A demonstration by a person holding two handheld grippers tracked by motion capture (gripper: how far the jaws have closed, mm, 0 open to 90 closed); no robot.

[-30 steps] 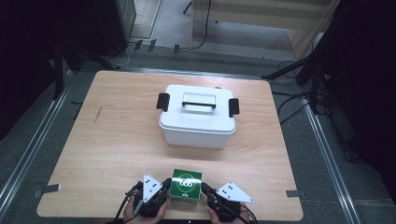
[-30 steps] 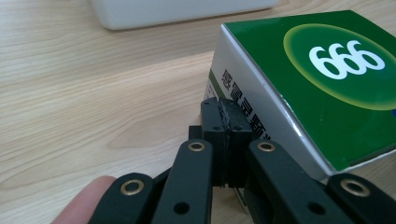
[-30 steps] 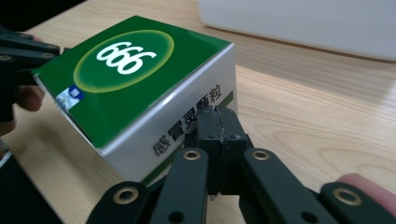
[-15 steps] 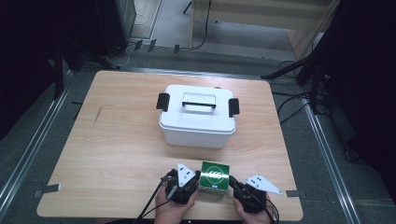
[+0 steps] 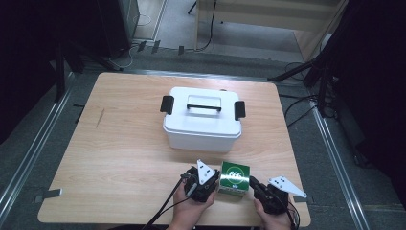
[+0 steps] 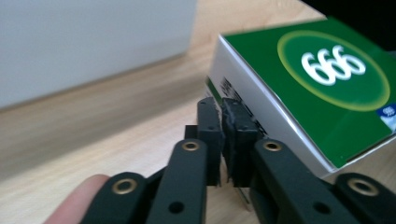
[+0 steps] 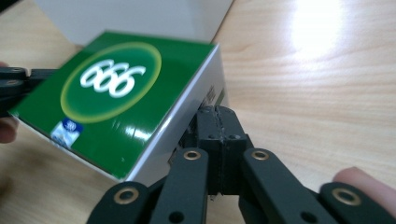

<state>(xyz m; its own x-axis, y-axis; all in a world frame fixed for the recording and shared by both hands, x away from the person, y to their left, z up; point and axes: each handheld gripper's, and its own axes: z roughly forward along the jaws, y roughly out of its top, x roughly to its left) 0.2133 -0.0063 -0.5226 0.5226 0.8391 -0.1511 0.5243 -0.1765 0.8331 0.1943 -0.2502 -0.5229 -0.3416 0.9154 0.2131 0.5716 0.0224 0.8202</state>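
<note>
Green-topped cardboard box (image 5: 235, 178) with white sides and a printed "666" roundel sits on the wooden table (image 5: 119, 143), just in front of the white plastic lidded storage bin (image 5: 202, 120) and toward that bin's right-hand end, a strip of bare wood between the two. The left gripper (image 5: 214, 181) is at the box's left side and the right gripper (image 5: 252, 182) at its right, so the box lies between them. In the left gripper view the jaws are all but clenched, a thin slit left after they have just been opening a little, nothing between them, their tips against or just beside the box's white side wall. In the right gripper view the jaws are pressed together on nothing, tips at the box's other white wall.

Judging by its thin card walls and crisp edges, the box is probably light, fairly stiff yet easy to dent, and its glossy top looks slippery. Flat, even pressure on the two opposite white side walls, low down, seems the safest hold.
</note>
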